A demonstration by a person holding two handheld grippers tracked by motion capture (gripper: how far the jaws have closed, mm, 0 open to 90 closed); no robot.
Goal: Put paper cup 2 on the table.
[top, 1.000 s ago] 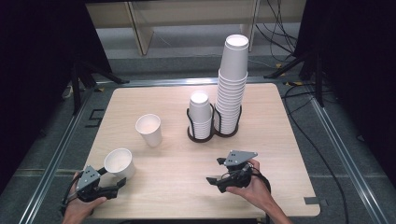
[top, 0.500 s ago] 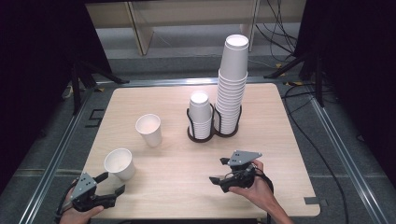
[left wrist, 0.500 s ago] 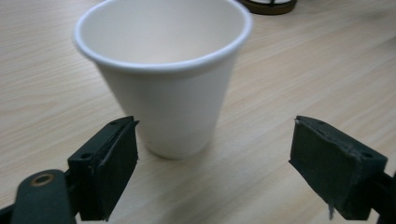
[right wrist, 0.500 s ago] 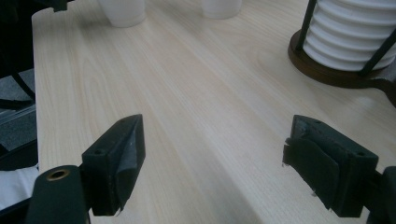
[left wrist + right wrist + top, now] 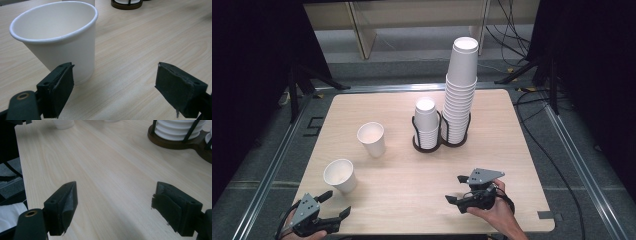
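A white paper cup [image 5: 339, 175] stands upright at the table's near left; in the left gripper view the cup [image 5: 58, 42] rises just beyond my left jaw. My left gripper [image 5: 338, 202] hovers at the near edge, a little short of that cup, open and holding nothing [image 5: 115, 75]. A second upright cup [image 5: 372, 139] stands farther in. My right gripper [image 5: 454, 189] is held by a hand at the near right, open over bare wood [image 5: 116, 195], its jaws pointing left across the table.
A dark two-ring holder [image 5: 439, 145] at mid-table carries a short cup stack [image 5: 426, 122] and a tall stack [image 5: 460, 90]; the holder's base [image 5: 175, 143] lies ahead and to the right in the right gripper view. Metal rails border the wooden table [image 5: 512, 150].
My left gripper has drawn back from beside the near cup toward the table's near edge; the cup stayed put. The right gripper slid slightly toward the near right.
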